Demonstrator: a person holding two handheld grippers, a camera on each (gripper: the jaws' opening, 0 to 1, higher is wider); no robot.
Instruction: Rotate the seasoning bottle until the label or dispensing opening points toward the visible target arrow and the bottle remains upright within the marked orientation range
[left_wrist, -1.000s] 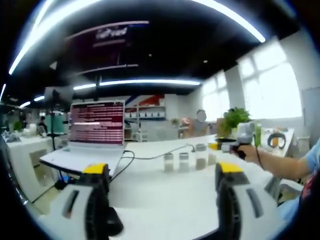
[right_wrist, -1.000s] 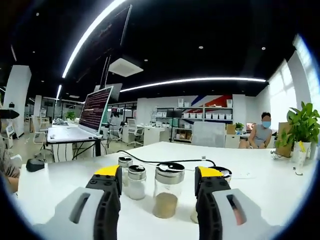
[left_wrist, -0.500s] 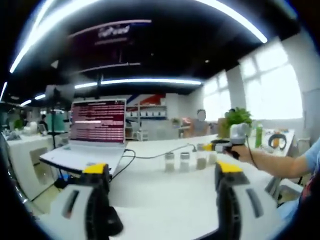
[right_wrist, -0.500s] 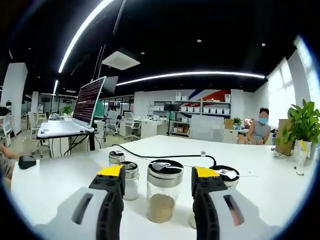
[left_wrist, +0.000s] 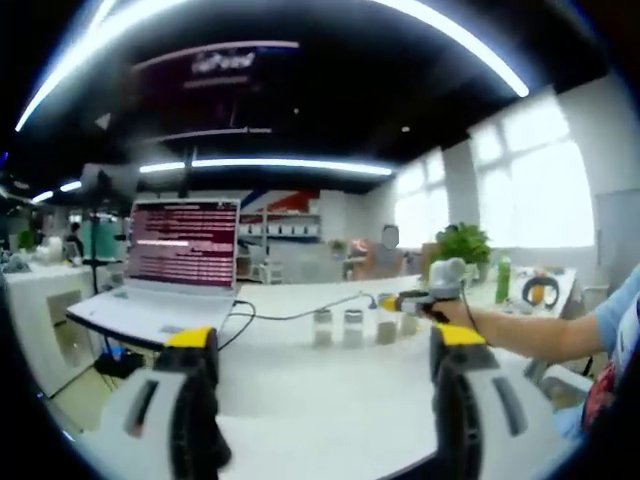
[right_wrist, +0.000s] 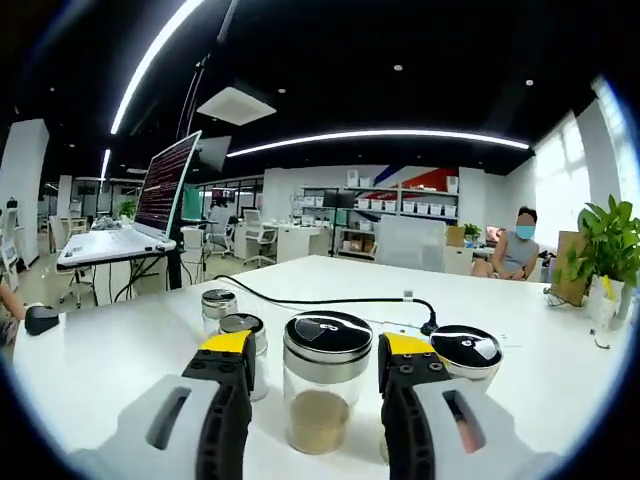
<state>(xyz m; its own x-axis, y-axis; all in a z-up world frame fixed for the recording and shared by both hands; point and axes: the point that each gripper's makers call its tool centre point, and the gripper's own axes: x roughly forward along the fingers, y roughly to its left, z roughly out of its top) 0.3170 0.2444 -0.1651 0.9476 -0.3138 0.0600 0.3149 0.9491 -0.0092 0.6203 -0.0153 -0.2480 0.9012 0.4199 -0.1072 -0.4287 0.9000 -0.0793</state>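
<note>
The right gripper (right_wrist: 315, 352) has its two yellow-tipped jaws apart, one on each side of the seasoning bottle (right_wrist: 325, 380), and I cannot tell if they touch the glass. The bottle stands upright on the white table (right_wrist: 110, 365), with a dark shiny lid and brown powder at the bottom. Just beside it on the right is another jar (right_wrist: 465, 352) with a dark lid. On the left are two small jars (right_wrist: 228, 320), close together. A black cable (right_wrist: 330, 298) runs across the table behind them. There is lots of bare table to the left and right. The left gripper (left_wrist: 320, 355) has its jaws wide apart with nothing between them, over bare table near the front edge. Farther off it sees the row of jars, the right gripper held by a hand (left_wrist: 470, 318), and a laptop (left_wrist: 165, 275) near the left edge.
</note>
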